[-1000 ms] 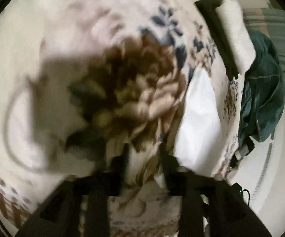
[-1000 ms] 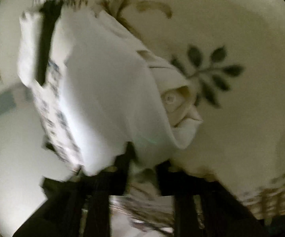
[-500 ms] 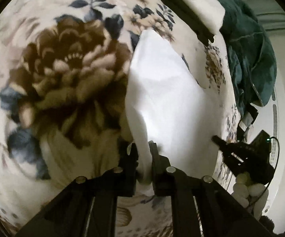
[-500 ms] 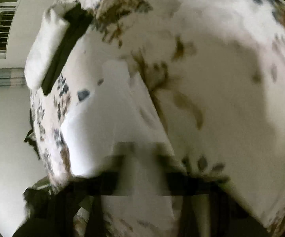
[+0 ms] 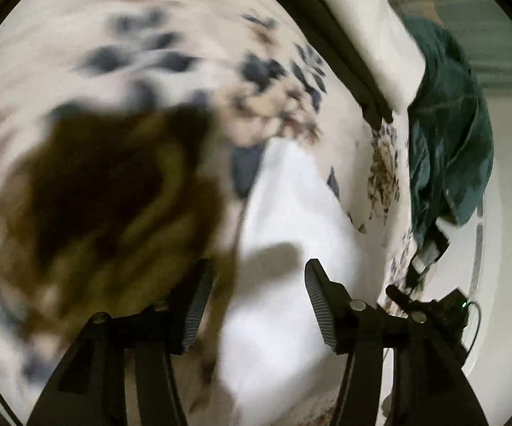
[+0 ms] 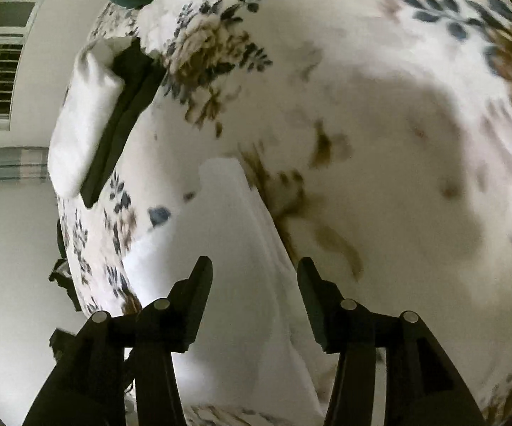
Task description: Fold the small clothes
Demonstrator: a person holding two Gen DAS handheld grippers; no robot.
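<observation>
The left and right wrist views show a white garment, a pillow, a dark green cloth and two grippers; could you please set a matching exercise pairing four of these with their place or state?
Things:
1. flat white cloth garment
2. dark green crumpled cloth
3. white rectangular pillow
4. left gripper

Places or states:
A. open, holding nothing
B. heaped at the far edge of the floral bedspread
C. beside a long black strip
D. spread on the bedspread below both grippers

Pairs: 1-D, 2-B, 3-C, 4-A
</observation>
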